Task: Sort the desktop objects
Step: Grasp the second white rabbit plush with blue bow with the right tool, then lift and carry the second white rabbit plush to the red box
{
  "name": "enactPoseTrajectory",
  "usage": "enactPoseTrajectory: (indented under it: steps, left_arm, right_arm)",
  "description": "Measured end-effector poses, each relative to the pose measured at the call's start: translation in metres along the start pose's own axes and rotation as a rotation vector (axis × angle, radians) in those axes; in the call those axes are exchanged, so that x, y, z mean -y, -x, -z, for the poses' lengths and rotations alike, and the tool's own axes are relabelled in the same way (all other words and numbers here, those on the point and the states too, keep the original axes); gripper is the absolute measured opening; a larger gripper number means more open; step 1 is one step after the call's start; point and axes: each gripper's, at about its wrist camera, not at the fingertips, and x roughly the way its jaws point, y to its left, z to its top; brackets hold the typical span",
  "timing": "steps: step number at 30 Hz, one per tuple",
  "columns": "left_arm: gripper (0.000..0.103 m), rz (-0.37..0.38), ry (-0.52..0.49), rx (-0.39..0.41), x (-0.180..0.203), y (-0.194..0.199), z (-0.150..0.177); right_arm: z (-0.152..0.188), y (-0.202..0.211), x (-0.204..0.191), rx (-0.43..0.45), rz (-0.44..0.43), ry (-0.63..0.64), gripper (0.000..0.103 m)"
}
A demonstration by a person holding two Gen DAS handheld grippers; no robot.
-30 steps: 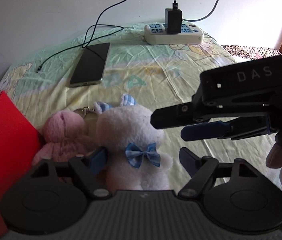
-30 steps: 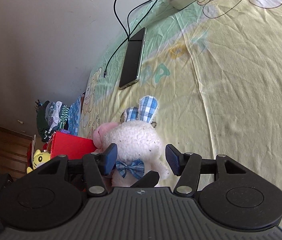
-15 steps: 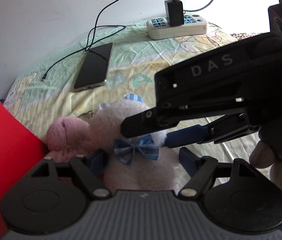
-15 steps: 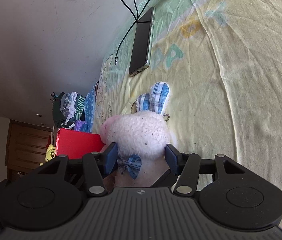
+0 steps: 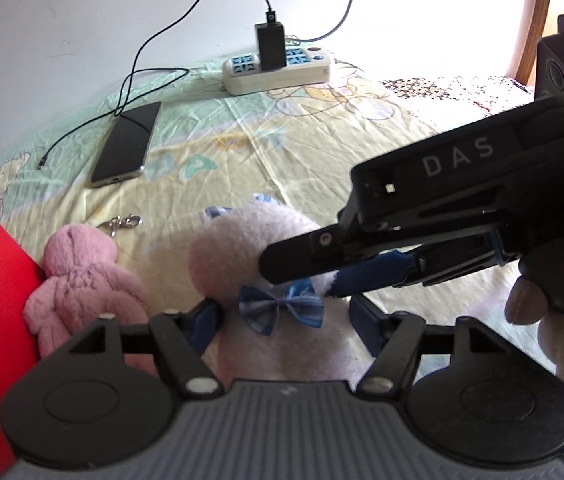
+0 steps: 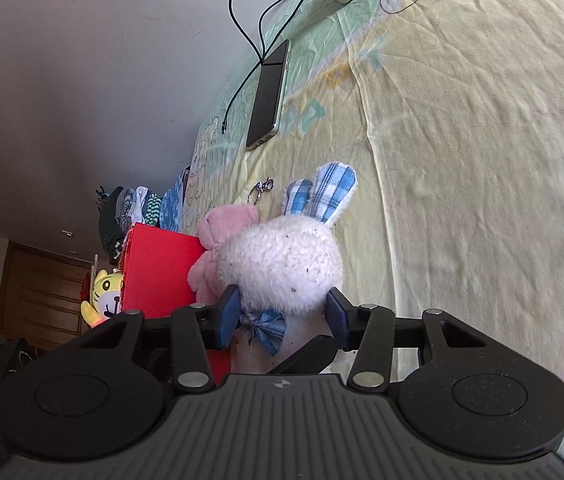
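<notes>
Yellow sheet (image 6: 482,160) fills frame. White rabbit plush (image 6: 282,264), lower centre: my right gripper (image 6: 282,316) has closed in from a second ago, jaws now pinching its neck. Left gripper (image 5: 282,316) open, straddling it. Lift seems next.

text: "DAS" | on: right gripper (image 5: 322,276) black body | colour: pale grey capitals

Right hand-held gripper (image 6: 282,314) apparently clasps white plush rabbit (image 6: 282,264).
</notes>
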Motion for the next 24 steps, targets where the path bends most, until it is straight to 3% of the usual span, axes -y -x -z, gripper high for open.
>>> enactPoseTrajectory:
  steps: [6, 11, 14, 24]
  left_arm:
    - [0.070, 0.025, 0.020, 0.060, 0.001, 0.032, 0.007]
    - [0.071, 0.017, 0.034, 0.155, -0.013, 0.070, 0.010]
    - [0.074, -0.037, 0.014, 0.225, -0.020, 0.090, 0.016]
    - [0.075, -0.087, 0.069, 0.333, -0.096, 0.156, 0.029]
  right_arm:
    - [0.022, 0.016, -0.024, 0.065, -0.006, 0.057, 0.050]
    - [0.044, 0.007, -0.063, 0.083, 0.011, 0.194, 0.050]
    - [0.051, 0.005, -0.081, 0.136, -0.037, 0.199, 0.048]
    - [0.067, -0.029, -0.159, 0.180, -0.136, 0.303, 0.045]
